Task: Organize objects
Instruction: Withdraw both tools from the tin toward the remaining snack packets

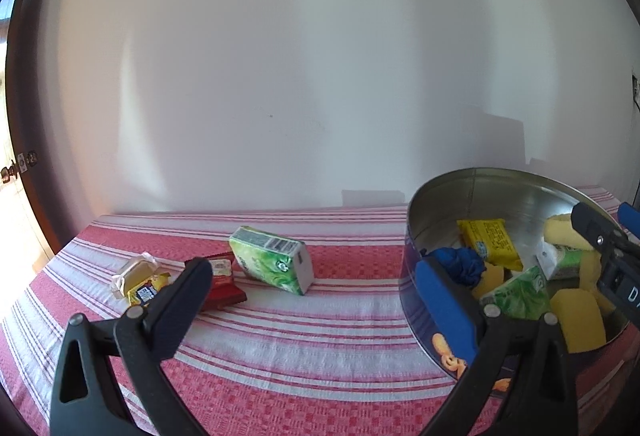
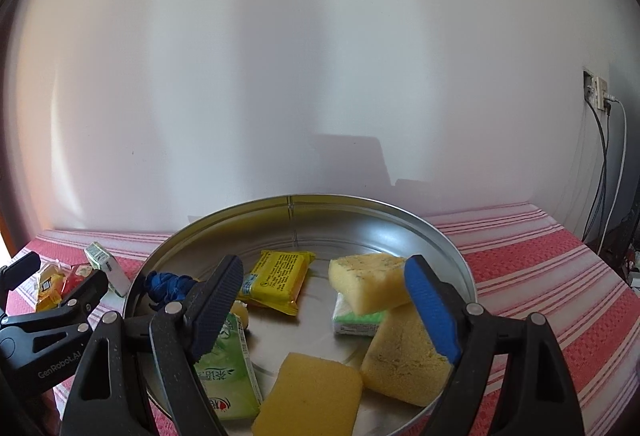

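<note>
Left wrist view: the left gripper (image 1: 316, 300) gapes wide, empty, above the striped tabletop (image 1: 320, 336); a green tissue pack (image 1: 272, 260) lies just ahead. Right wrist view: the right gripper (image 2: 328, 312) hangs wide open, empty, over the round tin (image 2: 320, 212) holding sponges (image 2: 370, 282).

The striped tablecloth (image 1: 320, 336) lies bare in front of the green tissue pack (image 1: 272, 260) and red sachet (image 1: 220, 282). The tin's (image 2: 360, 212) floor shows free space between sponges (image 2: 372, 282) and yellow packet (image 2: 278, 276).
</note>
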